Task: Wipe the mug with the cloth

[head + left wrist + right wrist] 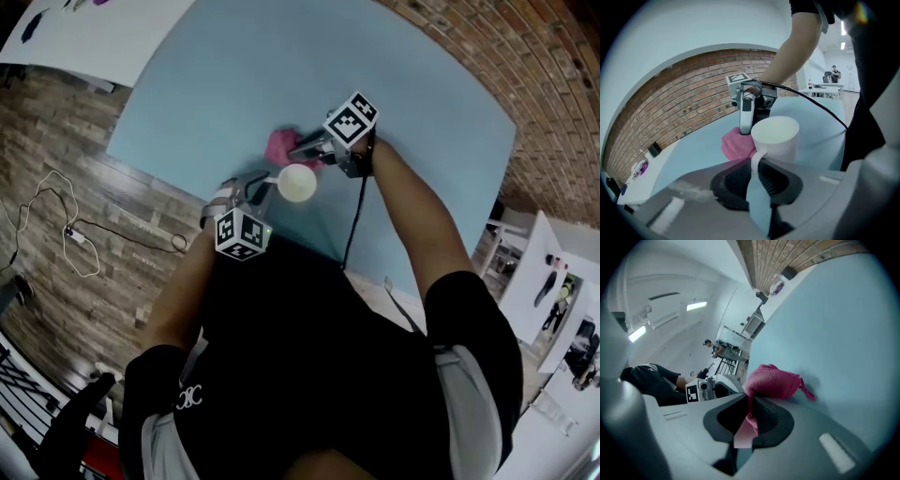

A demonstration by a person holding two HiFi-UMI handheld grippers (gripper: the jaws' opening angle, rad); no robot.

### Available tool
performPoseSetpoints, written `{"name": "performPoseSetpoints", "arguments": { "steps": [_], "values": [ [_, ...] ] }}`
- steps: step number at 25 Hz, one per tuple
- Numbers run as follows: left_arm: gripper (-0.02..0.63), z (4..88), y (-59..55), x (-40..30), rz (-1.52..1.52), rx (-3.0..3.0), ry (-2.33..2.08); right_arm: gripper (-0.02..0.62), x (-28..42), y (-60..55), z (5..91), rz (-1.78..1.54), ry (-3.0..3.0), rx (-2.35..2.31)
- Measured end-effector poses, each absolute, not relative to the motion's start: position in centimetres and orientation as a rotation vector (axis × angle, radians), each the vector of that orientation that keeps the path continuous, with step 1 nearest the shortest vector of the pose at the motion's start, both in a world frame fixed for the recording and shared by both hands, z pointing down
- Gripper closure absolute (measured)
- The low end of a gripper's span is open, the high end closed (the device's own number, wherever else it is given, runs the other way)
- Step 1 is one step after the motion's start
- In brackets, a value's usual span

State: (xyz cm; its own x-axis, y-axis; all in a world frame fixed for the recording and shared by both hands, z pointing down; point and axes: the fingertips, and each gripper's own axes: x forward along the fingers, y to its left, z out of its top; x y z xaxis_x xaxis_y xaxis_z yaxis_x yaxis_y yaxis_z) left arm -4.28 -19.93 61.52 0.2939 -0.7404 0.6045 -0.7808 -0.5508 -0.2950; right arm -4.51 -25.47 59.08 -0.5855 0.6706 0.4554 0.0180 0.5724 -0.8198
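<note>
The left hand-held gripper is clenched on the thin handle of the white mug, its dark ribbed pads pinching the handle from both sides. The mug stands upright with its open mouth facing up, over the pale blue counter; whether its base rests on the surface or hangs just above it cannot be told. From the head view the mug sits between the two marker cubes, near the counter's near edge. The right hand-held gripper is grasping the pink cloth, a fold of it caught between the jaws and the rest bunched up ahead of them, low over the counter (a short corner trails off to one side). In the left gripper view the cloth lies right against the mug's far side, below the right hand-held gripper, which points down beside the rim. A brick wall runs along behind the counter.
</note>
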Motion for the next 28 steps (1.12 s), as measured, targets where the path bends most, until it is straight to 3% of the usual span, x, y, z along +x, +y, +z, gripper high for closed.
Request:
{"name": "performPoseSetpoints", "arguments": {
  "steps": [9,14,28],
  "values": [
    [0.551,61.5,-20.8,-4.7,1.030,2.372,-1.506,0.555,-8.5,-22.2,58.1,0.915,-1.933,-0.804],
    [0.551,61.4,-20.7,-4.5,1.050,2.372,-1.515,0.555,-6.9,-22.9,59.6,0.808,-1.888,-0.766],
    [0.552,61.8,-20.4,-5.0,1.110,2.344,-1.539,0.555,-1.4,-26.0,59.7,0.904,-1.997,-0.580]
  ]
}}
